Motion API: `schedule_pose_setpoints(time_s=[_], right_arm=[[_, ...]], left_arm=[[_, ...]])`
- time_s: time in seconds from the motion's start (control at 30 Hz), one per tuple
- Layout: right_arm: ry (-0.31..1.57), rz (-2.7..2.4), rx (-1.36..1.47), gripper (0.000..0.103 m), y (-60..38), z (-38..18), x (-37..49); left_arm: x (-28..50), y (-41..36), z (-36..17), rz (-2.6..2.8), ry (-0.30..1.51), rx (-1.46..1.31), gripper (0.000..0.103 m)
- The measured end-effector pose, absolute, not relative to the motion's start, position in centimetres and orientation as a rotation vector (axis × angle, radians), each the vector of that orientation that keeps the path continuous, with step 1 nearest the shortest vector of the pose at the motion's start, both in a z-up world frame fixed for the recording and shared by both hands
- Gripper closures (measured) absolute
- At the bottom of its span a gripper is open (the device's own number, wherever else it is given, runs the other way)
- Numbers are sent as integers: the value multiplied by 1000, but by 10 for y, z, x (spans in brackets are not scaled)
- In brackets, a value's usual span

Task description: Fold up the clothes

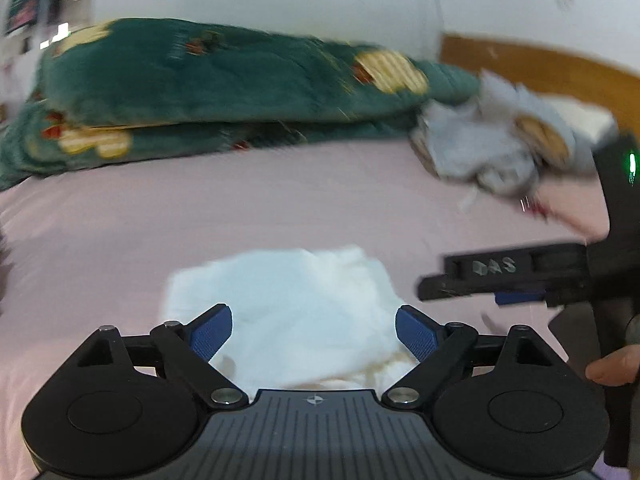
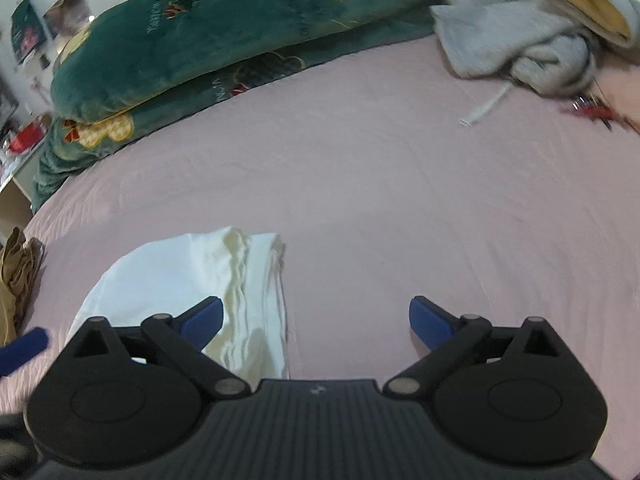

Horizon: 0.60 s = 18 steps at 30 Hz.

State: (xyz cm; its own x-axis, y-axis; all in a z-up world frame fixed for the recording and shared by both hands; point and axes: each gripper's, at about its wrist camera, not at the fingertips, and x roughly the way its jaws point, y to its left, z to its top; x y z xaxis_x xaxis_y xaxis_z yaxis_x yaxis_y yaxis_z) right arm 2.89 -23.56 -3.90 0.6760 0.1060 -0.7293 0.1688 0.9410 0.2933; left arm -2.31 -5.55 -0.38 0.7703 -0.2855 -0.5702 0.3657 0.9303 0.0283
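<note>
A folded white garment [image 1: 288,312] lies on the pink bed sheet [image 1: 280,200]. My left gripper [image 1: 312,316] hovers over its near part, open, with one blue finger on each side and the cloth showing below the gap. The pads do not press on the cloth. In the right wrist view the same white garment [image 2: 192,288] lies at the lower left. My right gripper [image 2: 316,306] stands open, its left finger over the garment's right edge and its right finger over bare sheet. In the left wrist view the right gripper [image 1: 460,284] shows side-on at the right, held by a hand [image 1: 612,368].
Green plush bedding [image 2: 224,40] is stacked along the far side of the bed. A crumpled grey hoodie [image 2: 532,32] lies at the back right, with a white cord [image 2: 484,110] and a small red item [image 2: 588,110] near it. Brown cloth [image 2: 16,280] hangs at the left edge.
</note>
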Motion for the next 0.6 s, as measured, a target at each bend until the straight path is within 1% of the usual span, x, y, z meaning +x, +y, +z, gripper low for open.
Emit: schedule_pose_setpoints(time_s=[0.1,0.17,0.27,0.33,0.37,0.4,0.47,0.53,0.6], right_arm=[[855,-66,313,3,-231,-43,38],[863,-72,292,3,-229,-42,42],[855,-61,278,3,-228,-42,47],[849,-48,277,3,-227,-43,47],[848,-42,278,3,-227,-43,50],[847,-35,279,3,-225,-43,53],[856,-28,287,3,-225,-45,58],[862,-27,314,3,-226,-46,61],[859,-18,338,3,-225,-45,62]], left_arm=[[-18,-83,-15,-356,617,237,13],[-11,-88,-22,-341,626,244,13],[11,-78,-33,-298,670,213,19],[14,-68,-41,-280,677,161,38],[14,-66,-42,-276,672,162,44],[15,-65,-43,-276,669,174,56],[16,-65,-43,-278,667,195,64],[21,-65,-39,-275,673,189,85],[22,-55,-32,-259,666,137,89]])
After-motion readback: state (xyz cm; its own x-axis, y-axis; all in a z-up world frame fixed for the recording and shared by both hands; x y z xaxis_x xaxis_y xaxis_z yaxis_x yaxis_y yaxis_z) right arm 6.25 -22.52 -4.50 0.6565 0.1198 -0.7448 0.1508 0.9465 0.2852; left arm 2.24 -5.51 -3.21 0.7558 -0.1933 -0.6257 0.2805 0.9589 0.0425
